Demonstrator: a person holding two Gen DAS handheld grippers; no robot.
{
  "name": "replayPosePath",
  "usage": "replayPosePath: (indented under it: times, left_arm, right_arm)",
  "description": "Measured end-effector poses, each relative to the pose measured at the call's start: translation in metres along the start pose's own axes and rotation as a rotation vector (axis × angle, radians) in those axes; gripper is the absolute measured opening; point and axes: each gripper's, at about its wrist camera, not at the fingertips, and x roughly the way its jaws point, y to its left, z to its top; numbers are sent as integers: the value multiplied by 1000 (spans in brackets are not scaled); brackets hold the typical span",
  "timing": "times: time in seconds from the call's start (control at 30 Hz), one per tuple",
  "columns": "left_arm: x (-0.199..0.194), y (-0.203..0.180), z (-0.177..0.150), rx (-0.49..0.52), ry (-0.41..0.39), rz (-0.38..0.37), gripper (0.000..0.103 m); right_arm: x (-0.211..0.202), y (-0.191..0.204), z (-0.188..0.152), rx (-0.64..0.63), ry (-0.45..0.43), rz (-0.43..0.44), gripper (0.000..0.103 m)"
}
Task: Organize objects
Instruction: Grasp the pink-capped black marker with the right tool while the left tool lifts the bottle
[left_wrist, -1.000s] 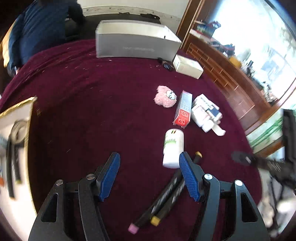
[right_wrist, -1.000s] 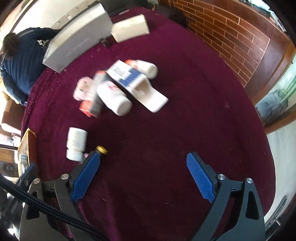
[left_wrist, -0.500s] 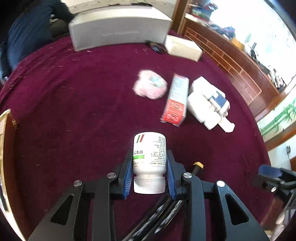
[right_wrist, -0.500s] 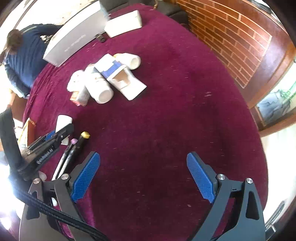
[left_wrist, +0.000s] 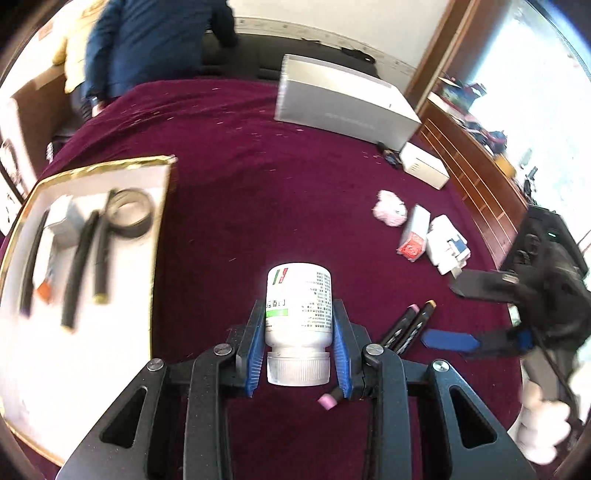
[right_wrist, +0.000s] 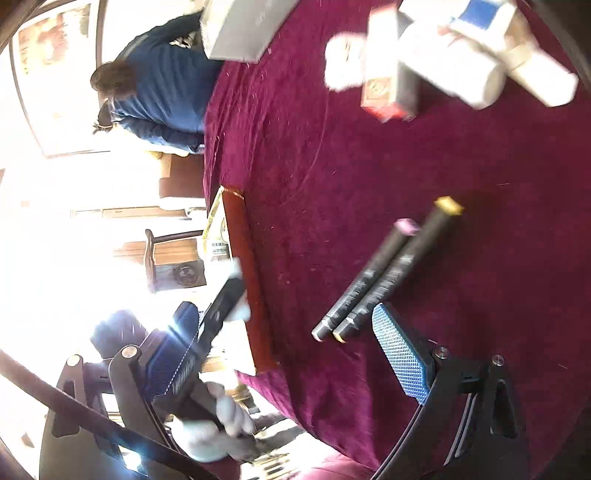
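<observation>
My left gripper (left_wrist: 298, 314) is shut on a white pill bottle (left_wrist: 298, 295) with a green-striped label, cap towards the camera, held above the maroon cloth. A white, gold-rimmed tray (left_wrist: 92, 169) lies to its left and holds black markers and a tape roll. Two black markers (left_wrist: 410, 325) lie on the cloth just right of the bottle. In the right wrist view my right gripper (right_wrist: 291, 339) stands wide open, its right pad beside the near ends of those markers (right_wrist: 380, 273). Nothing sits between its fingers.
A pink plush (left_wrist: 389, 212), a red-and-white carton (left_wrist: 413, 236) and white boxes (left_wrist: 447, 243) cluster at the right. A long silver box (left_wrist: 343, 103) and a small white box (left_wrist: 424, 170) lie at the back. A person in dark blue (left_wrist: 147, 37) bends at the far edge.
My left gripper closed on the bottle, lifted it and swung left, bringing the tray into view. My right gripper tipped down and moved close to the two markers.
</observation>
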Motion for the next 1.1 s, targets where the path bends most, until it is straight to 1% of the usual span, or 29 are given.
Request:
replayPosePath:
  times: [0.07,0.1,0.13,0.2,0.3,0.37,0.4,0.43,0.47,0.5,0.53,0.6,0.67,0.7,0.73,0.77,0.8,0.83,0.87,0.9,0.93,1.03,1.1]
  left_arm:
    - [-4,11,-4,-16,-2,6,28]
    - [-6,18,-5,-25,1,12,28]
    - [-8,22,-6,-32,0,13,28]
    - [-13,33,-7,-44,-6,3,28]
    - [-19,46,-5,-53,-17,-8,28]
    - [-22,57,-3,-53,-19,-16,28]
    - [-24,62,-2,-53,-16,-19,28]
    - [-25,66,-2,-52,-14,-23,28]
    - [-26,71,-2,-51,-13,-25,28]
    - [-27,76,-2,-50,-11,-27,28]
    - [-28,83,-2,-51,-7,-30,28]
    - [-30,96,-3,-55,1,-31,28]
    - [-30,108,-3,-58,9,-30,28]
    - [-31,112,-4,-58,12,-29,28]
    - [-31,119,-4,-59,16,-27,28]
    - [-31,125,-4,-62,22,-24,28]
    - [-31,130,-5,-63,26,-21,28]
    - [-31,134,-6,-62,29,-20,28]
    - [-31,138,-6,-60,31,-19,28]
    - [-31,142,-7,-59,33,-17,28]
    - [-32,146,-7,-61,36,-17,28]
    - [-33,155,-7,-68,41,-19,28]
    - [-34,160,-8,-73,40,-21,28]
  right_arm:
    - [16,1,4,6,10,-44,96]
    - [26,0,6,19,19,-93,96]
    - [29,2,6,18,13,-114,91]
    - [34,10,5,-9,3,-189,90]
    - [45,24,2,-83,-40,-438,90]
    - [53,30,1,-104,-53,-486,84]
    - [59,34,0,-121,-52,-534,77]
    - [67,43,-4,-168,-70,-604,75]
    - [71,48,-7,-199,-78,-648,71]
    - [79,51,-12,-233,-82,-710,65]
    - [87,57,-17,-266,-96,-772,65]
    - [95,62,-23,-296,-125,-838,63]
    - [100,63,-30,-337,-164,-919,58]
    - [104,65,-36,-362,-185,-964,53]
    - [107,67,-42,-395,-216,-982,47]
    - [106,69,-42,-407,-227,-978,42]
    - [107,68,-44,-420,-232,-980,34]
    - [109,70,-45,-431,-231,-973,19]
    - [113,72,-45,-435,-228,-965,15]
    - [115,72,-44,-431,-224,-949,12]
    - [112,71,-43,-409,-219,-890,12]
    - [104,68,-42,-338,-205,-782,12]
    - [96,66,-41,-299,-200,-687,12]
